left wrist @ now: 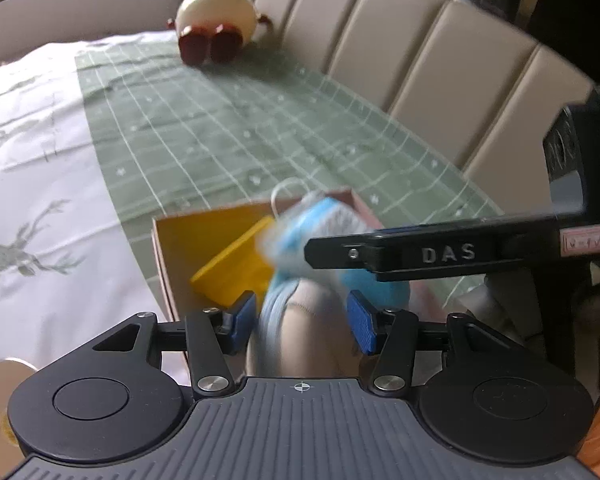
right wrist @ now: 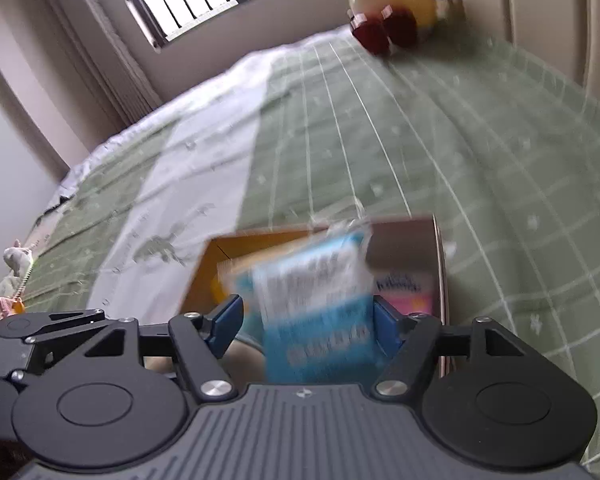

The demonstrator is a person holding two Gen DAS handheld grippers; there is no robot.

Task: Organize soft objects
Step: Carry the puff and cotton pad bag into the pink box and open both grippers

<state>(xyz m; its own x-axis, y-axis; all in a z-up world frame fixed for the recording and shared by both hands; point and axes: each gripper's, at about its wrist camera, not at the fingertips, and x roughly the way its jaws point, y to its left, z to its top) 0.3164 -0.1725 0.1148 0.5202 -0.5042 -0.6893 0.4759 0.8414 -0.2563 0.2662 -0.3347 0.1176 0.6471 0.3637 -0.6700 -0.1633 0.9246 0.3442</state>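
Blurry blue-white soft packet (right wrist: 316, 312) sits btwn right gripper (right wrist: 308, 318) pads, jaws wide, prob dropping into the open cardboard box (right wrist: 440, 248). Left gripper (left wrist: 302, 322) is open too, w/ a pale blue cloth bundle (left wrist: 300, 320) loose btwn its pads over the box. Drop-off step imo; next, lift both clear w/o snagging.

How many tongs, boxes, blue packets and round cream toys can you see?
Tongs: 2, left and right
Box: 1
Blue packet: 1
Round cream toy: 1, with dark red feet
Total: 5
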